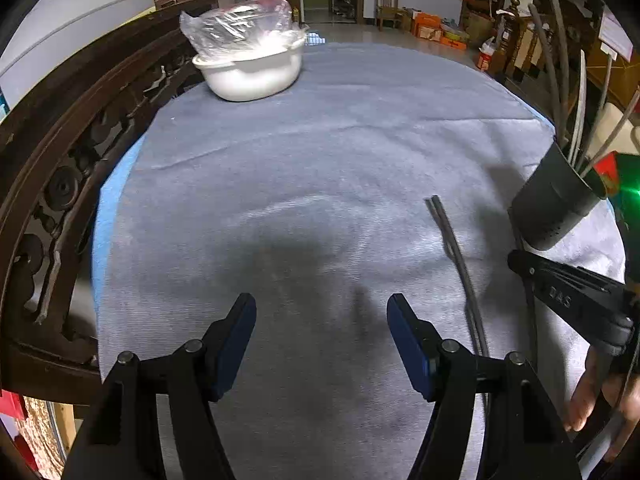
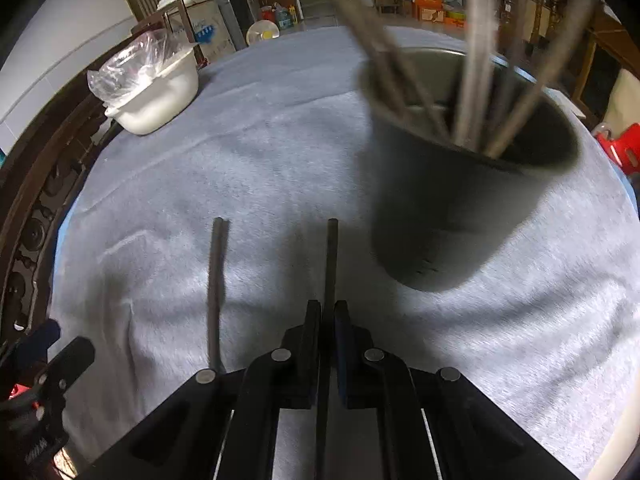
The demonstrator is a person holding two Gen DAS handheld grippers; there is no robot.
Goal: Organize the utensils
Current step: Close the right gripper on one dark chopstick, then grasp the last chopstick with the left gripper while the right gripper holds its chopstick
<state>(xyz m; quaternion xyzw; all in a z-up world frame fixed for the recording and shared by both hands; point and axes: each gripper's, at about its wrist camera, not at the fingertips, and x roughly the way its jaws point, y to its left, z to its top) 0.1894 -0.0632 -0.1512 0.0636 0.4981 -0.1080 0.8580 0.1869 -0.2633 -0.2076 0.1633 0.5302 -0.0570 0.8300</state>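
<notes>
My right gripper [image 2: 327,312] is shut on a dark chopstick [image 2: 331,256] that points forward above the grey cloth. More dark chopsticks [image 2: 216,280] lie on the cloth to its left; in the left wrist view they show as a pair [image 1: 456,248]. A dark utensil holder [image 2: 452,184] with several chopsticks and utensils stands just right of the held chopstick; it also shows in the left wrist view [image 1: 556,200]. My left gripper [image 1: 321,312] is open and empty over the cloth, left of the pair. The right gripper shows in the left wrist view [image 1: 568,292].
A white basin [image 1: 252,68] with a clear plastic bag stands at the far left of the table, also in the right wrist view [image 2: 152,96]. A carved dark wooden rail [image 1: 60,184] runs along the left edge. The grey cloth [image 1: 320,152] covers the table.
</notes>
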